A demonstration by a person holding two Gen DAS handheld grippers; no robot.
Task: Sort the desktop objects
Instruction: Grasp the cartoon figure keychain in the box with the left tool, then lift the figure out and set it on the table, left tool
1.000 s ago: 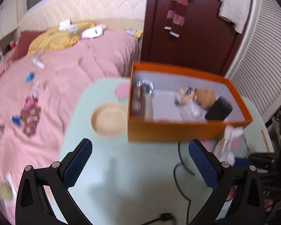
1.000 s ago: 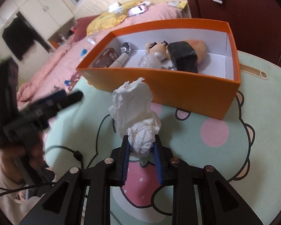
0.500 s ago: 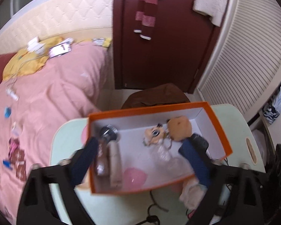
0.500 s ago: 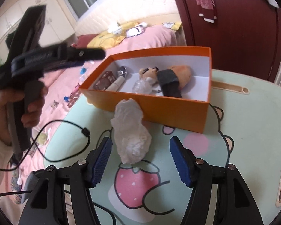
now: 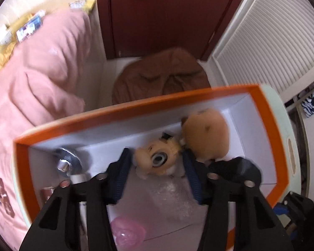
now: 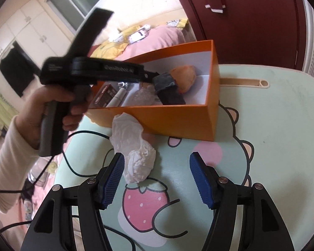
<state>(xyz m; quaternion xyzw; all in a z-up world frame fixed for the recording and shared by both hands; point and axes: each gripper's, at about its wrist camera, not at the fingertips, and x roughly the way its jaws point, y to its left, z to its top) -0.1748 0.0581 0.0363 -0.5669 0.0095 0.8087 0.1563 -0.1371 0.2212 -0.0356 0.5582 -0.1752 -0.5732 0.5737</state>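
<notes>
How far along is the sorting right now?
Mostly done: the orange box already holds the plush toy, a doll and other items. In hand: the left gripper sits open around the doll, not gripping. Left: the crumpled tissue on the table, in front of the open right gripper.

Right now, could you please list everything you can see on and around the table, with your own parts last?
Box: one, orange, white inside, on the table.
Table: one, pale green with cartoon print.
Crumpled tissue: one, white, on the table against the box front.
Plush toy: one, tan, in the box.
Small figure: one, beige, in the box beside the plush.
Black object: one, in the box.
Pink object: one, in the box.
Cable: one, black, on the table.
Bed: one, pink cover.
Left gripper: open, inside the box around the figure.
Right gripper: open, over the tissue.
</notes>
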